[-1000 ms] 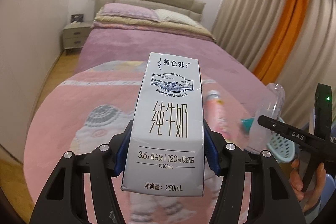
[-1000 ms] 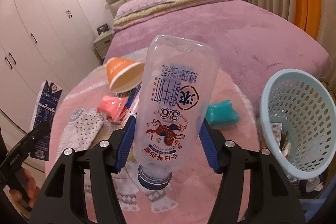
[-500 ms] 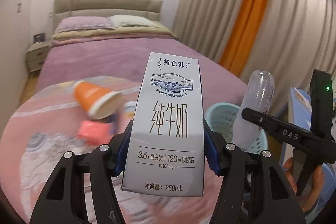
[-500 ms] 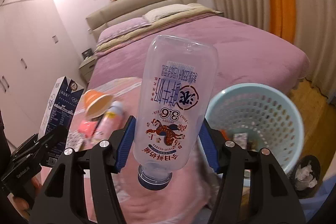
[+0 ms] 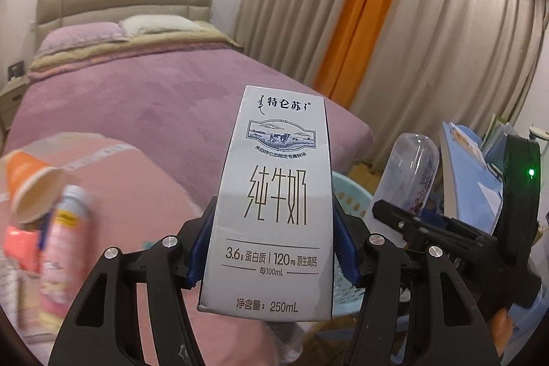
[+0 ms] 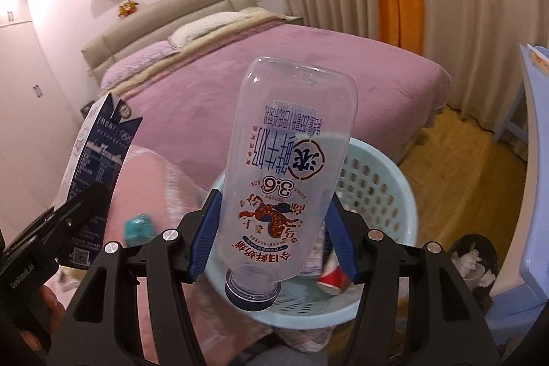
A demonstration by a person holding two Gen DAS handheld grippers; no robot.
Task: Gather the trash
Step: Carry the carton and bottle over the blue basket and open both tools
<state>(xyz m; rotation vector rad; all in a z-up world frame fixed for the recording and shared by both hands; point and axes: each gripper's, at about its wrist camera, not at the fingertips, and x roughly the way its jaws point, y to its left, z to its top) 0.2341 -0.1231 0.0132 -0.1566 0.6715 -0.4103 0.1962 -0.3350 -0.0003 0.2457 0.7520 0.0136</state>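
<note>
My left gripper [image 5: 272, 246] is shut on a white milk carton [image 5: 278, 194], held upright above the bed's foot. My right gripper [image 6: 272, 237] is shut on a clear plastic bottle [image 6: 288, 174], held cap down over the light blue basket [image 6: 394, 194]. The basket holds some trash, among it a red and white piece [image 6: 331, 276]. In the left wrist view the bottle [image 5: 410, 174] and right gripper show at the right, with the basket [image 5: 346, 198] behind the carton. In the right wrist view the carton [image 6: 96, 156] shows at the left.
On the pink blanket [image 5: 137, 187] lie an orange paper cup [image 5: 31, 184], a pink bottle [image 5: 65, 249] and a red packet [image 5: 19, 246]. A teal item [image 6: 139, 225] lies near the basket. A black bin [image 6: 475, 259] and a blue table [image 6: 535, 132] stand at the right.
Both grippers have swung right with their loads. The basket now sits directly under the bottle, and the blanket items have slid to the left of view.
</note>
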